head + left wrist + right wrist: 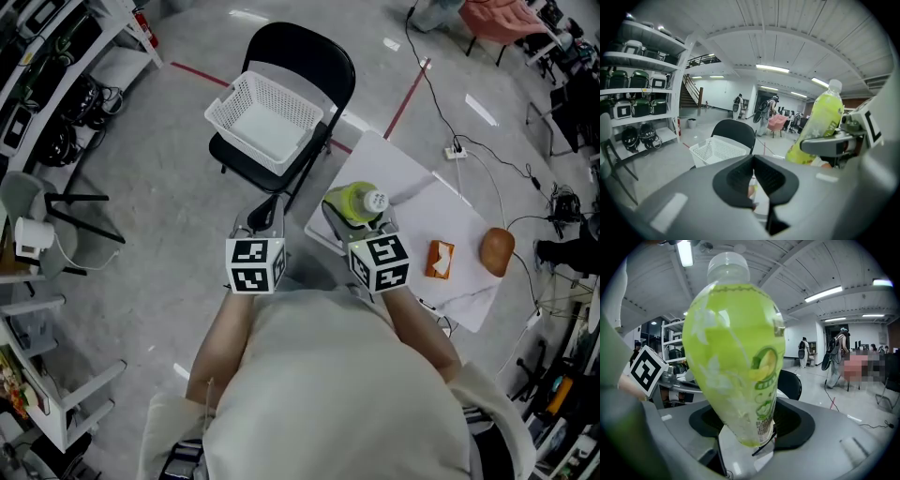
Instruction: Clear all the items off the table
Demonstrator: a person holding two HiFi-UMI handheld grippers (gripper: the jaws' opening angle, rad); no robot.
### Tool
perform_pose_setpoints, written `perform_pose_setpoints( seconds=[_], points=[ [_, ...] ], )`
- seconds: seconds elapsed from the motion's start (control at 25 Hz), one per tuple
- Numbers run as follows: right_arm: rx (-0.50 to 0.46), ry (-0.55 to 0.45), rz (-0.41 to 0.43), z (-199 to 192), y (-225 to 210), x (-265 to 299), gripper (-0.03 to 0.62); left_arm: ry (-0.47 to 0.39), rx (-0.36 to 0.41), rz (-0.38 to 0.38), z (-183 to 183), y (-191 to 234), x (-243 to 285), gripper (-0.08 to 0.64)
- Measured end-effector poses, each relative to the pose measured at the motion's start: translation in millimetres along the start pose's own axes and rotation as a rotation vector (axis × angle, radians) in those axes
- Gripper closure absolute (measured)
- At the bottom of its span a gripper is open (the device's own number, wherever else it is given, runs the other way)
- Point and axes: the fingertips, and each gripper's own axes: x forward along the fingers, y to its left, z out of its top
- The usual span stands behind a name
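1 yellow-green plastic bottle (357, 200) pinched in right gripper (360, 221). Left gripper (265, 215) pressed together. 1 white mesh plastic basket (283, 101) ahead: empty. Right of right gripper: 1 orange packet (440, 260), 1 brown oval bun (497, 251).

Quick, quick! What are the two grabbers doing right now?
Left gripper: closed, holding nothing.
Right gripper: closed on the green bottle.

Glossy clear plastic bottle (736, 357); matt perforated plastic basket (281, 101).
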Motion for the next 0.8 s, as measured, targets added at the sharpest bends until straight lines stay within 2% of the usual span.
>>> perform_pose_setpoints(
  seconds=[0.44,0.8],
  points=[
    [0.011,0.019,0.0,22.6,54.9,69.3,0.301,0.015,-0.022,-0.001,6.2,94.6,-5.9,0.551],
    [-0.001,0.055,0.045,34.3,63.4,109.2,0.301,0.024,-0.098,0.052,3.1,131.9,3.2,0.551]
  ],
)
